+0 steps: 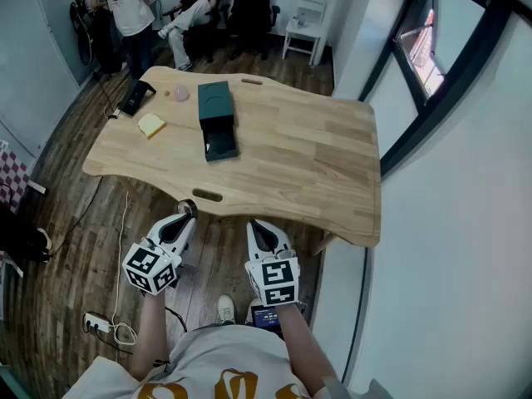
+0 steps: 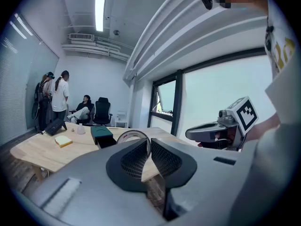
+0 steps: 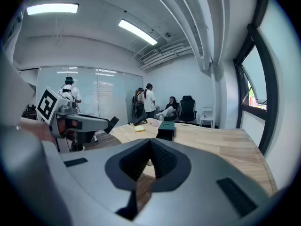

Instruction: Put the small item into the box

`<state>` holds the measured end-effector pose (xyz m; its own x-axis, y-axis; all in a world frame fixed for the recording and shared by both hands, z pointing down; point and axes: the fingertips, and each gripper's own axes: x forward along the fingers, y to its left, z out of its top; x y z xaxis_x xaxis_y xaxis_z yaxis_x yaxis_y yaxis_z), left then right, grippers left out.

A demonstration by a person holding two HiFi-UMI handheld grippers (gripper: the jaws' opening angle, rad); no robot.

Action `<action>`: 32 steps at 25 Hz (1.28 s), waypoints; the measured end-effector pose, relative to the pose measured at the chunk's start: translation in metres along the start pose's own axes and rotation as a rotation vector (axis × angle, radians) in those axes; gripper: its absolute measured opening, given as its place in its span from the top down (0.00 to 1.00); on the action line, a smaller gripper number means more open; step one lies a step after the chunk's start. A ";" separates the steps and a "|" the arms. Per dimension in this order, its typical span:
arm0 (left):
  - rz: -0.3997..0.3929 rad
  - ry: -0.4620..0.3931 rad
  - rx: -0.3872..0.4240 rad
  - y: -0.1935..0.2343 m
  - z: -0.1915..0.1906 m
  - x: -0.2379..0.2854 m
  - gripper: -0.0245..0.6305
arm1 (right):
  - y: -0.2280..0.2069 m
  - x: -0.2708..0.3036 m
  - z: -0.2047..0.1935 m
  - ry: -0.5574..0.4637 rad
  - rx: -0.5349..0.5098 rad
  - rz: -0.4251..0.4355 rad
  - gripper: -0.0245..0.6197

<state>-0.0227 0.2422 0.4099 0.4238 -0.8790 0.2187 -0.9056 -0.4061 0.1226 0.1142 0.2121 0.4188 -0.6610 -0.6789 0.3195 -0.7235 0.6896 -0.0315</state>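
A dark green box (image 1: 216,119) lies on the wooden table (image 1: 299,165), its open end facing me. Also on the table, left of the box, are a yellow sponge (image 1: 151,125) and a small pink item (image 1: 181,94). My left gripper (image 1: 186,216) is held off the table's near edge, its jaws shut on the thin rim of a tape-like ring (image 2: 134,136). My right gripper (image 1: 256,227) hangs beside it, shut and holding nothing. From the left gripper view the box (image 2: 101,134) is far ahead; the right gripper view also shows the box (image 3: 166,127) well beyond the jaws.
A black device (image 1: 135,96) rests at the table's far left corner. People, office chairs and a white stool (image 1: 303,30) are past the far end. A power strip (image 1: 96,322) and cables lie on the floor at left. A window wall runs along the right.
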 end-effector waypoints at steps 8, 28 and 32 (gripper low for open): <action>0.008 0.004 0.000 -0.003 -0.001 -0.008 0.92 | 0.006 -0.004 0.000 -0.004 -0.002 0.010 0.96; 0.034 -0.008 0.009 -0.024 0.004 0.014 0.92 | -0.047 -0.032 -0.007 -0.037 0.025 -0.037 0.96; 0.025 -0.013 0.018 -0.014 0.011 0.033 0.92 | -0.061 -0.016 0.001 -0.043 0.027 -0.045 0.96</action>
<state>0.0037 0.2164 0.4043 0.4012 -0.8919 0.2089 -0.9160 -0.3887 0.0995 0.1686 0.1812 0.4148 -0.6354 -0.7196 0.2800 -0.7574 0.6515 -0.0443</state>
